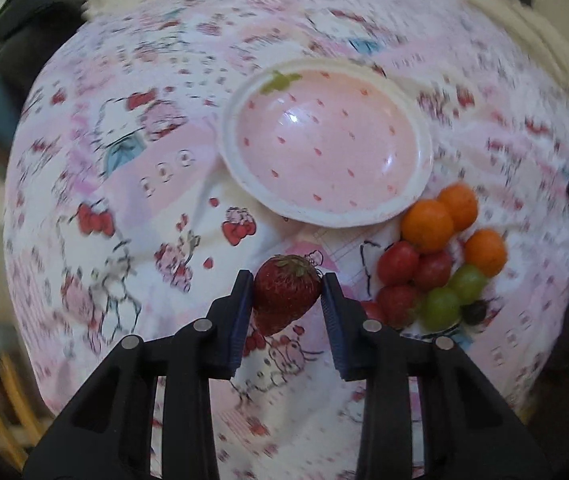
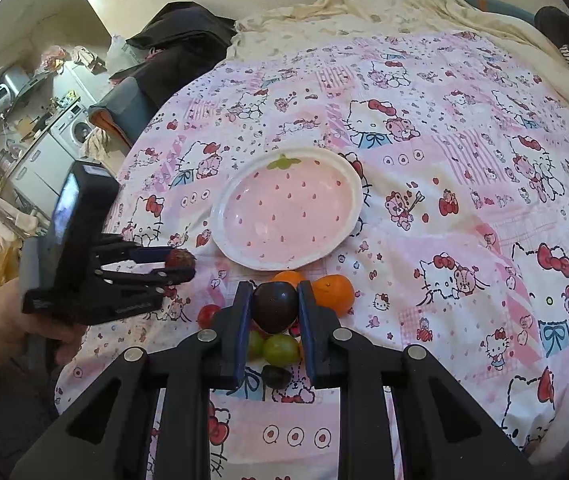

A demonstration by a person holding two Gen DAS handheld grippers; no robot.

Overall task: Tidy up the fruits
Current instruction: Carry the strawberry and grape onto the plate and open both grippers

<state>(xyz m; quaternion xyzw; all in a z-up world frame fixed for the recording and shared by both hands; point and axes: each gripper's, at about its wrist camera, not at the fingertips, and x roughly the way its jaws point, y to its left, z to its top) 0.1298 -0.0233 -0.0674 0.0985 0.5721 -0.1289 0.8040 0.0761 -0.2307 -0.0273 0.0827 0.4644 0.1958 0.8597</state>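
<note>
My left gripper (image 1: 287, 280) is shut on a red strawberry (image 1: 286, 292) and holds it above the cloth, in front of the pink strawberry-pattern plate (image 1: 244, 184). It shows from the side in the right wrist view (image 2: 178, 264), left of the plate (image 2: 224, 236). My right gripper (image 2: 274, 300) is shut on a dark purple plum (image 2: 274, 306), held over the fruit pile. The pile holds oranges (image 1: 426, 224), cherry tomatoes (image 1: 398, 262), green grapes (image 1: 440, 306) and a dark grape (image 2: 276, 376). The plate is empty.
A pink Hello Kitty cloth (image 2: 444, 200) covers the bed. A cream blanket (image 2: 384, 4) lies at the far edge, with dark clothing (image 2: 180, 36) at the back left. Kitchen appliances (image 2: 64, 132) stand beyond the left edge.
</note>
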